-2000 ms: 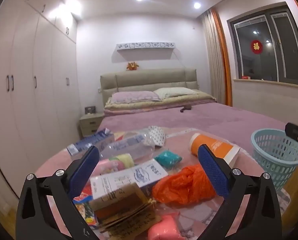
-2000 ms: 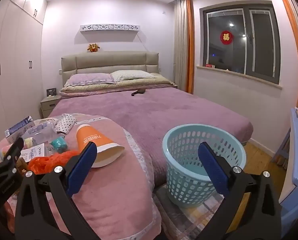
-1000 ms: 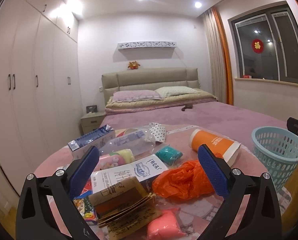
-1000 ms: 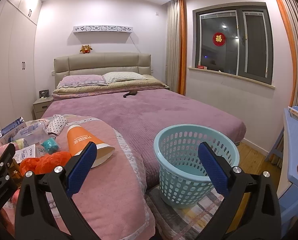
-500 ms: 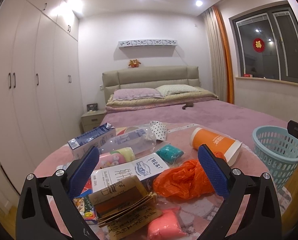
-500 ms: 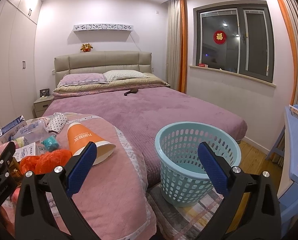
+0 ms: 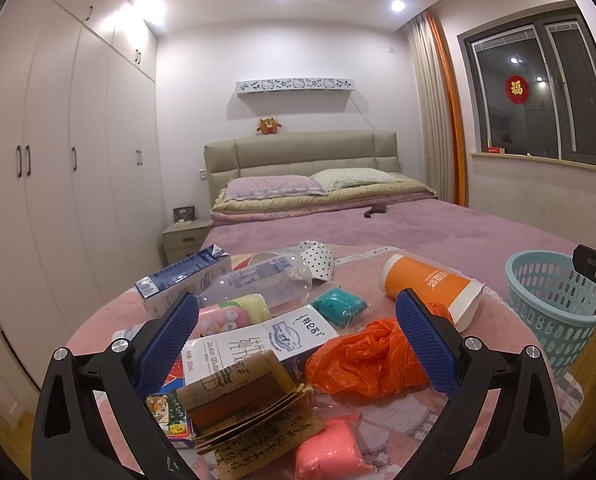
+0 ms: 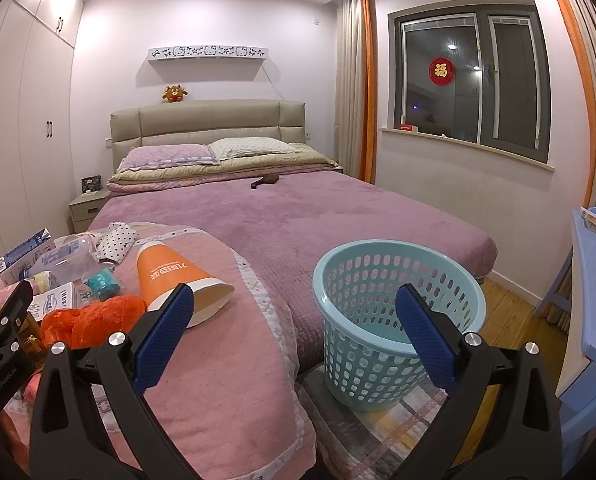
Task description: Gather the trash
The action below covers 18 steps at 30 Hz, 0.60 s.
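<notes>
Well, the left gripper (image 7: 298, 332) hung over the trash pile on the pink blanket (image 8: 225, 364), jaws wide apart and empty, the orange plastic bag (image 7: 362, 356) and white carton (image 7: 257, 340) between them. The right gripper (image 8: 293, 328) was spread wide too, holding nothing, near the teal basket (image 8: 394, 280) on the floor right of the bed, with the orange paper cup (image 8: 173, 276) lying just left.

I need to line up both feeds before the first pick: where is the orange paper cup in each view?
Left wrist: orange paper cup lies on its side, right of centre, behind the orange plastic bag.
Right wrist: cup lies left of centre, mouth toward the camera.
Shared landmark: the light blue basket.
</notes>
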### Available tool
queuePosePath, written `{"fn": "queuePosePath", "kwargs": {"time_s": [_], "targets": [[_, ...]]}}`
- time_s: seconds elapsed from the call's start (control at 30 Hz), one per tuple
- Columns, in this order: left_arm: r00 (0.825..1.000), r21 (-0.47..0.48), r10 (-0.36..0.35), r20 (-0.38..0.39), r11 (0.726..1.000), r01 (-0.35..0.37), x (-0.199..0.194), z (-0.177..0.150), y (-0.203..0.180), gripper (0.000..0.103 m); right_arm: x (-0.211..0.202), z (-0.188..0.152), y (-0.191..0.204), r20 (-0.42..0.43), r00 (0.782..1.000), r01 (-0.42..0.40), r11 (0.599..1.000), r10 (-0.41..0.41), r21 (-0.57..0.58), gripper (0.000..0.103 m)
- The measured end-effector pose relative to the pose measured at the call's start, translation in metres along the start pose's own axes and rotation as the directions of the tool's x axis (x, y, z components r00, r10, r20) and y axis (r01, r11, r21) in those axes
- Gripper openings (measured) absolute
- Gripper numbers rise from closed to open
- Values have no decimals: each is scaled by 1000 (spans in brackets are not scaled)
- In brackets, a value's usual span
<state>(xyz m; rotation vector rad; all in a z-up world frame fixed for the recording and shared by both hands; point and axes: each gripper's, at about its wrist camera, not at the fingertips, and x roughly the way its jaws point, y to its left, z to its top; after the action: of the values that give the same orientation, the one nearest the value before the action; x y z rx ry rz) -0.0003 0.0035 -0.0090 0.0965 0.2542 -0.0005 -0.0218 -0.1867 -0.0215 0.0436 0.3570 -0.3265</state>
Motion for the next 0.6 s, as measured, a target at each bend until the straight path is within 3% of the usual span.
{"fn": "queuePosePath", "kwargs": {"time_s": [0.6], "targets": [[1000, -6, 1, -10, 1000, -1, 1, 0, 1, 96, 5, -3, -2, -14, 1000, -14, 1000, 15, 10, 95]]}}
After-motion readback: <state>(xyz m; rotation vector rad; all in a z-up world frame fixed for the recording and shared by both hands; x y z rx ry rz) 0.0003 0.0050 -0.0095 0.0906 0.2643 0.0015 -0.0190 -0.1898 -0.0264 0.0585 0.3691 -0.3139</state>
